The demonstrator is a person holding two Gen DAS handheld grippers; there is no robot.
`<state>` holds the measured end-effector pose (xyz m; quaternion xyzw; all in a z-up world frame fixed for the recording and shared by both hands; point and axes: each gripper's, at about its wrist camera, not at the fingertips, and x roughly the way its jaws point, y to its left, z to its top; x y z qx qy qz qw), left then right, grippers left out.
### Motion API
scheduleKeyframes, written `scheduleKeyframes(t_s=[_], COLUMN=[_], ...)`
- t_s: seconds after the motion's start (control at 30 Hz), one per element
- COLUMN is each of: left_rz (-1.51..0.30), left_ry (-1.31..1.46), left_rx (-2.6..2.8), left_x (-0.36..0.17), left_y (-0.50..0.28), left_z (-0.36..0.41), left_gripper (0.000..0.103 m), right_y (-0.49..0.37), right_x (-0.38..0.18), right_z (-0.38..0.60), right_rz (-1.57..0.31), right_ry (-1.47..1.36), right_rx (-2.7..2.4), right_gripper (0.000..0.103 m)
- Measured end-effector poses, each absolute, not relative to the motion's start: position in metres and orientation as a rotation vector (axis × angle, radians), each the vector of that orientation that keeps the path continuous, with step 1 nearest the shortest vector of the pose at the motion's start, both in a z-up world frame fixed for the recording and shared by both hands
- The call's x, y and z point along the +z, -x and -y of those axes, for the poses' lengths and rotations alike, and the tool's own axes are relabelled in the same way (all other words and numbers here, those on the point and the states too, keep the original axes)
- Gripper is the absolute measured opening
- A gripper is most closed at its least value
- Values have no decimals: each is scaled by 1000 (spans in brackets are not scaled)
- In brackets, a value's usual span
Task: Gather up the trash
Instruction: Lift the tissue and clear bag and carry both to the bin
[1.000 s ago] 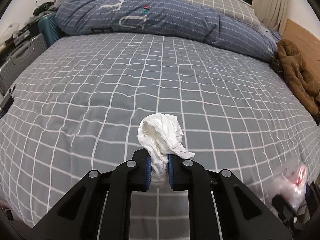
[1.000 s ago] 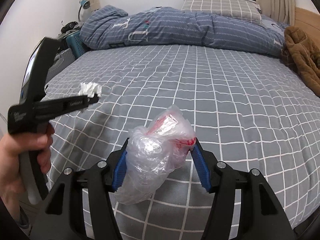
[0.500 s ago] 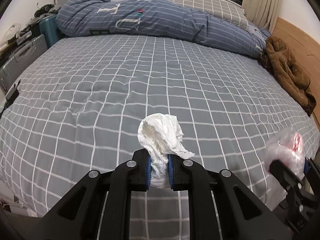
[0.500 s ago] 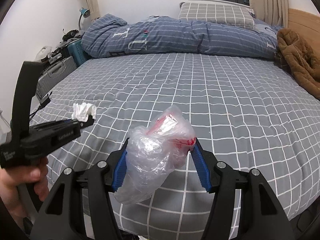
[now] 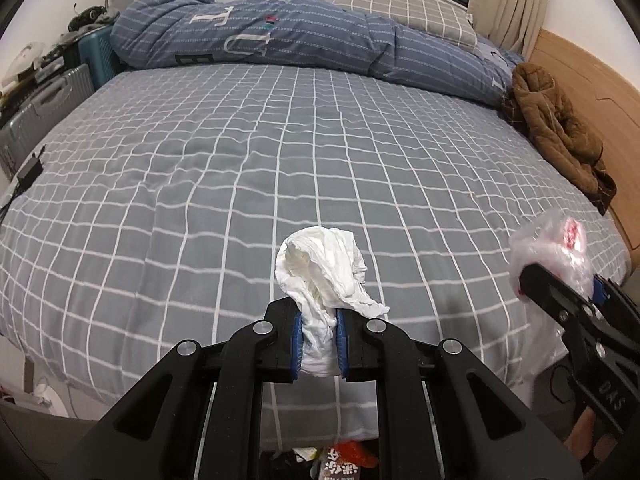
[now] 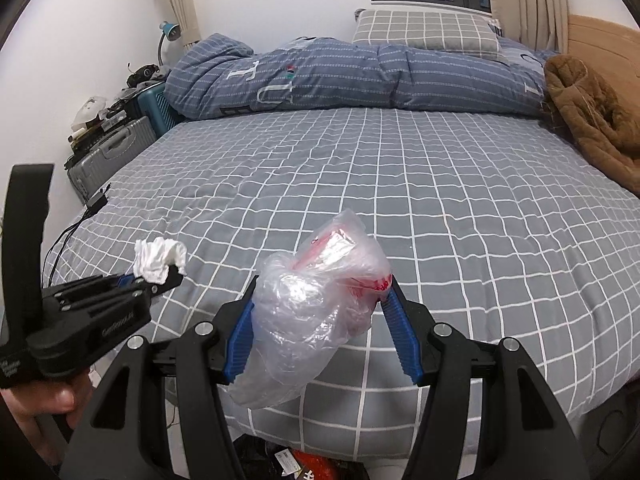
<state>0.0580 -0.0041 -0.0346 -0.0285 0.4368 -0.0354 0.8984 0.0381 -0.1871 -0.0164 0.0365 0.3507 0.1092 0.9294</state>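
My left gripper (image 5: 319, 344) is shut on a crumpled white tissue (image 5: 324, 276), held in the air over the foot of the bed. It also shows in the right wrist view (image 6: 158, 276) with the tissue (image 6: 160, 258). My right gripper (image 6: 324, 328) is shut on a crumpled clear plastic bag with red print (image 6: 320, 304); its jaws stand fairly wide around the bag. The bag also shows at the right of the left wrist view (image 5: 556, 252). Both grippers are level with each other, beyond the bed's near edge.
A grey checked bed (image 5: 280, 152) fills both views, with a blue duvet (image 5: 280, 40), a pillow (image 6: 424, 32) and a brown jacket (image 5: 556, 128) at the far side. Suitcases (image 6: 116, 152) stand left. Trash with red packaging (image 5: 344, 460) lies below the grippers.
Both grippers have drawn back from the bed and risen, each keeping its load. The bed's near edge and the trash below have come into view.
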Motion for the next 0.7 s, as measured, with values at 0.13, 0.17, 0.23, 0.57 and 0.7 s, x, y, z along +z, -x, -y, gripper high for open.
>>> scheduleKeyframes(t_s=[0.13, 0.17, 0.23, 0.57, 0.7], left_rz=[-904, -903, -903, -901, -916], left_ry=[61, 61, 61, 62, 66], left_rx=[-79, -80, -83, -95, -97], left_x=[-34, -34, -33, -32, -38], left_y=[-40, -37, -30, 6, 17], left_z=[6, 7, 9, 16, 16], left_gripper=[12, 12, 12, 12, 12], right_y=[-29, -26, -22, 1, 11], right_x=[-14, -13, -11, -7, -10], right_z=[188, 188, 188, 190, 190], right_rz=[-716, -715, -713, -710, -721], right_ry=[-81, -83, -85, -95, -98], right_rx=[226, 225, 228, 231, 232], right_gripper=[56, 56, 56, 56, 56])
